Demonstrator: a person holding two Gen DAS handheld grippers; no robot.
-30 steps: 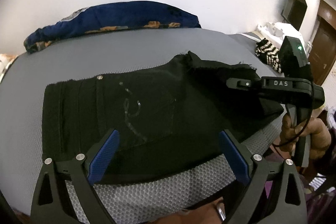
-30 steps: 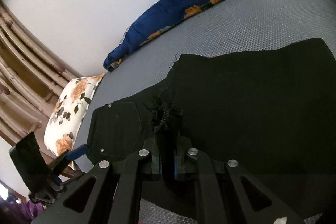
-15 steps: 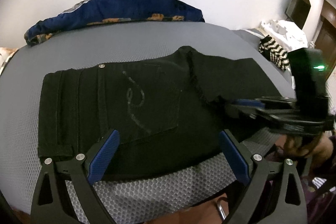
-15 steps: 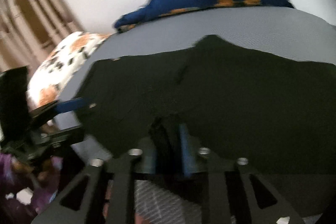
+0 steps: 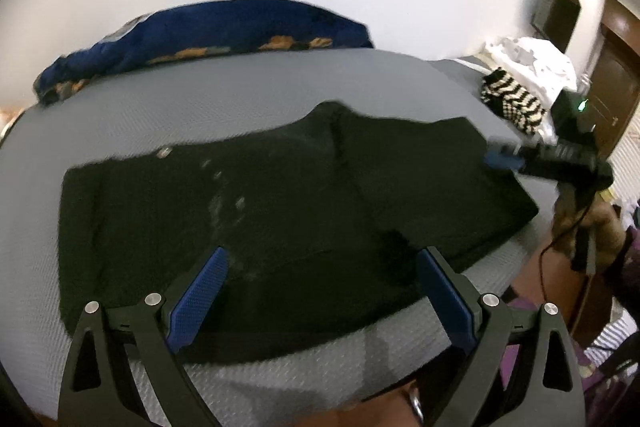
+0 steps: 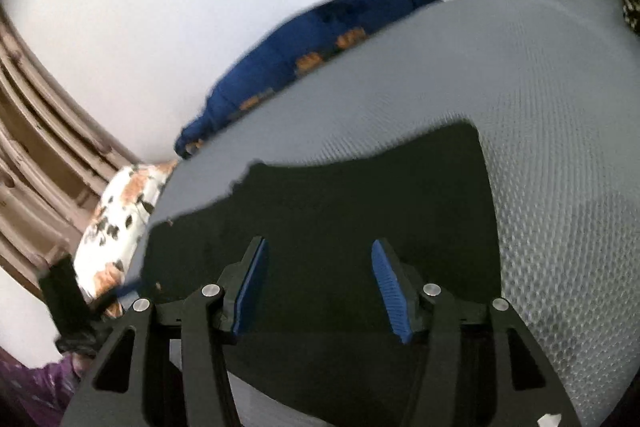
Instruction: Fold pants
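We're noting black pants point(image 5: 288, 223) lying folded flat on the grey bed point(image 5: 240, 111). Left gripper point(image 5: 320, 291) is hanging wide open over near edge, gripping nothing. Right gripper point(image 6: 316, 287) jaws are opening above fabric, nothing betw. pads.

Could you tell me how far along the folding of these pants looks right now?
Done: the black pants lie flat on the grey bed, doubled over, with the leg end laid across the seat. In hand: nothing is gripped. The right gripper has its jaws opening with no cloth pinched, and the left gripper hangs open above the near edge. Left: perhaps one more fold to make the bundle compact.
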